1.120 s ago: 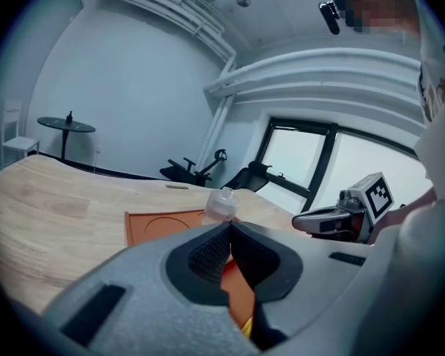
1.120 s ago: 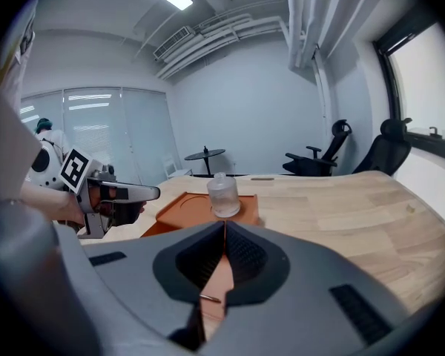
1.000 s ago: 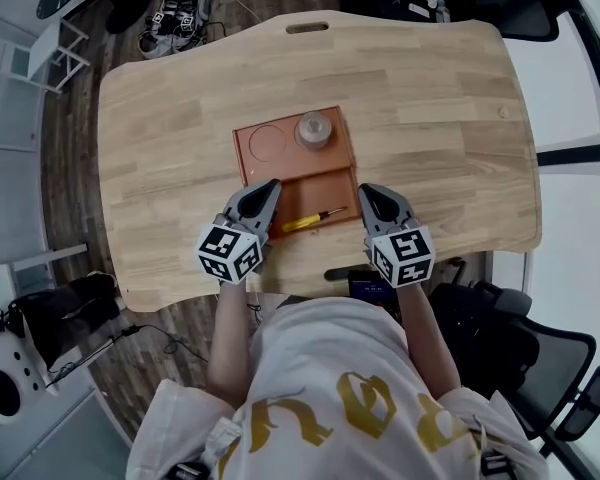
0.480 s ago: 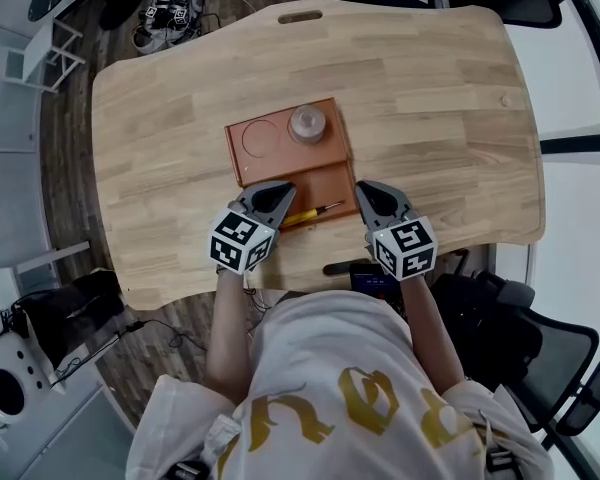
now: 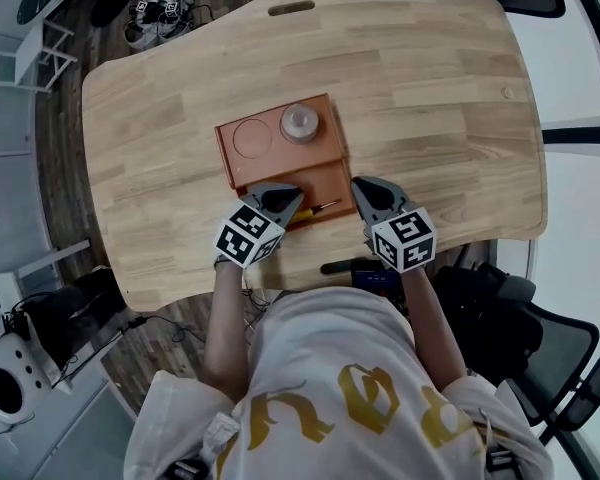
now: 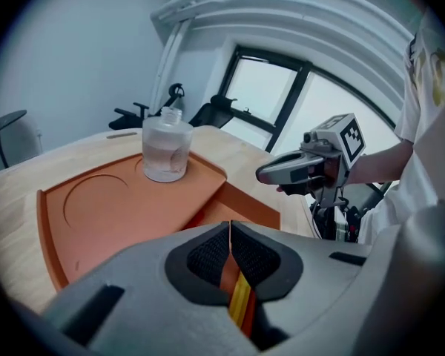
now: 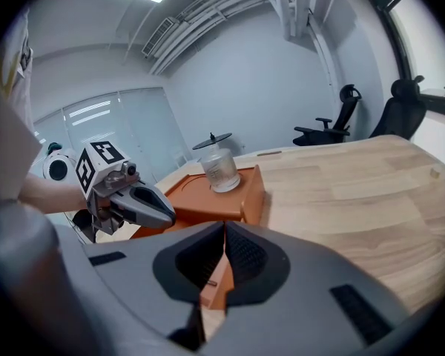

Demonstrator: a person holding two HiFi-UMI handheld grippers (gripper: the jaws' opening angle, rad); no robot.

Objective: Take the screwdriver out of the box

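Looking at where things sit, you're barely started: the screwdriver (image 5: 315,209) is lying in the near, lower compartment of the orange box (image 5: 223,156), so the whole lift-out is yet to do. Your left gripper (image 5: 294,198) is parked right over the yellow handle end, which seems like the right place to grab from. In the left gripper view, though, its jaws are pressed together at the tips with nothing pinched. You only get a strip of yellow and orange showing through the slit below the pads. My guess is you'll need to spread them and come down around the handle before anything moves. Your right gripper (image 5: 360,185) sits just off the box's right wall, jaws also closed on nothing, with the box corner peeking through its slit. The glass jar (image 5: 300,121) stands in the far compartment beside a round recess, well clear of the job. Hard bits: from the head view the left gripper covers most of the handle, so only the shaft and a sliver of yellow poke out. I can't tell if the gripper is touching the handle or hovering just above it. I also can't tell how deep that compartment is, or whether the tip rests against the wall. Your own shirt cuts off the near edge of the table (image 5: 430,98) too.
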